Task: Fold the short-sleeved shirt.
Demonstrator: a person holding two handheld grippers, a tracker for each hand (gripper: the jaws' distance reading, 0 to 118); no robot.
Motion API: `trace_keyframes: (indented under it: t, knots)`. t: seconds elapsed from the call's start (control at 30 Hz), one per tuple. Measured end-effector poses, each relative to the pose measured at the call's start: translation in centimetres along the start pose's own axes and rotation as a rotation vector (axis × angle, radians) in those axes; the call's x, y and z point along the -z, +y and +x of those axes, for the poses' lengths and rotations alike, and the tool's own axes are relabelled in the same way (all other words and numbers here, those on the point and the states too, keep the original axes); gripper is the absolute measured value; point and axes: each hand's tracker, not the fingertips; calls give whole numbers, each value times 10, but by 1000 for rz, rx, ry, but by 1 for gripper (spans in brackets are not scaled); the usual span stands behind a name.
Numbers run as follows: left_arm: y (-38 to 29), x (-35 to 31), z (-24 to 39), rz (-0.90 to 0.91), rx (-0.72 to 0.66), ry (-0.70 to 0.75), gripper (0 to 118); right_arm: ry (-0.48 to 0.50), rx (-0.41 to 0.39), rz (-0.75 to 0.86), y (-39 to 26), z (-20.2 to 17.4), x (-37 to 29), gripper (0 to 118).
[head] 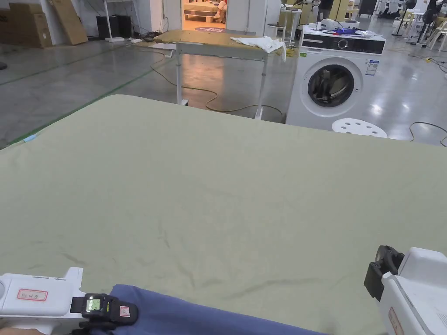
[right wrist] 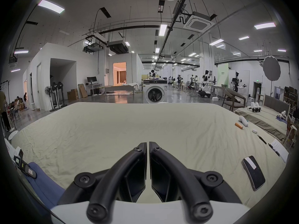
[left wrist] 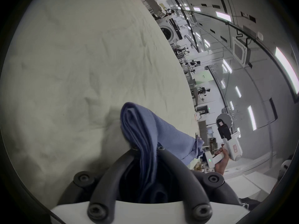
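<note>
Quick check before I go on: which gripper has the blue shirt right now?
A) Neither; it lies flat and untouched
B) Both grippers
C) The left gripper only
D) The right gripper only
C: in the left gripper view the left gripper is shut on a bunched fold of the blue shirt, while the right gripper is shut with nothing between its jaws.

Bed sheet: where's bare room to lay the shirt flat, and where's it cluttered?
The middle of the green sheet is bare, from the blue shirt at the near edge out to the far edge by the washing machine. Crowded along the right edge: a phone, paper, pens and a white handheld device.
</note>
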Motion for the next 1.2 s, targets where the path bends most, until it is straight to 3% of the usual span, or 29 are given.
trace_keyframes:
  t: [0.2,0.63,0.77,0.93,1.07,1.2]
  knots:
    - [10,-25,44,26,82,38,5,3,10,0,1,7,1,2]
    - [18,-102,100,114,230,453,5,14,20,3,2,19,4,2]
    - [4,-91,126,100,261,446,5,24,25,-1,1,18,5,2]
    - [-9,-60,162,69,291,327,5,32,23,1,1,18,4,2]
    - [-20,-19,189,-11,289,222,5,30,23,-4,-1,20,1,2]
    - [-32,41,204,-102,338,228,5,18,30,-13,-6,25,0,2]
